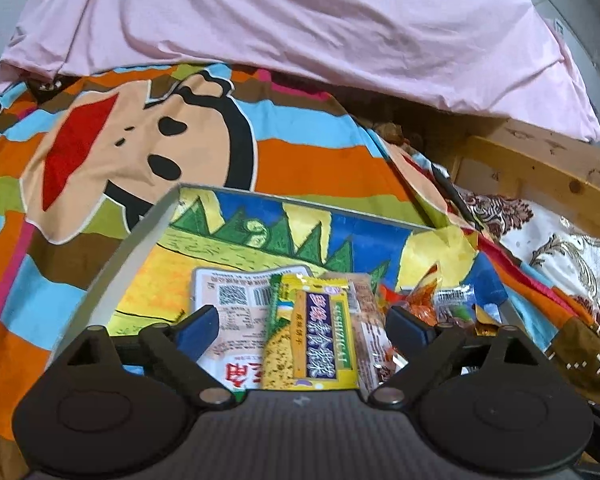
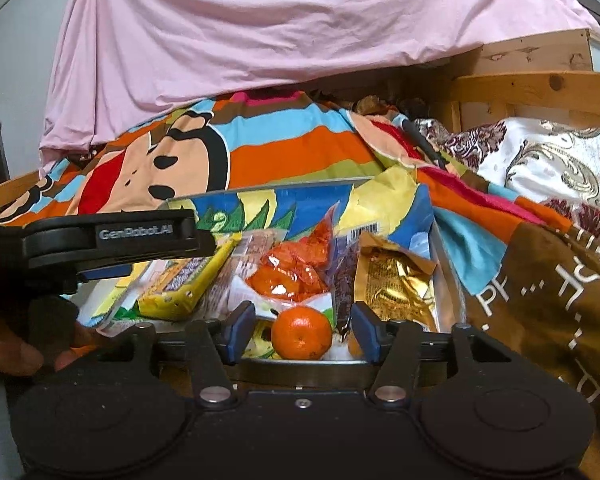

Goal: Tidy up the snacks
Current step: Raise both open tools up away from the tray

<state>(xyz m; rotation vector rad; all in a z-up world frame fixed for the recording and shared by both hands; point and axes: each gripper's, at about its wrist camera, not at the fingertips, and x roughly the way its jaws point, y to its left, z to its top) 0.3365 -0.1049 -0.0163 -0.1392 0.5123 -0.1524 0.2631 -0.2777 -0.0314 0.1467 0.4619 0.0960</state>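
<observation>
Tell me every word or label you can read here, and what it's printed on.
"GenRobot.AI": on the black left hand-held gripper.
"SUSHI" then unclear letters: green edge strip of the yellow-and-purple snack packet; its large Chinese characters I can't transcribe reliably.
Barcode, QR code and fine print on the flat pale pink packet: too small.
White letters on the brown fabric: fragmentary.

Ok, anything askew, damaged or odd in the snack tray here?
The tray's paper lining is torn and crumpled at its far right corner. A loose mandarin sits among wrapped packets like the yellow packet. Nothing has spilled.
</observation>
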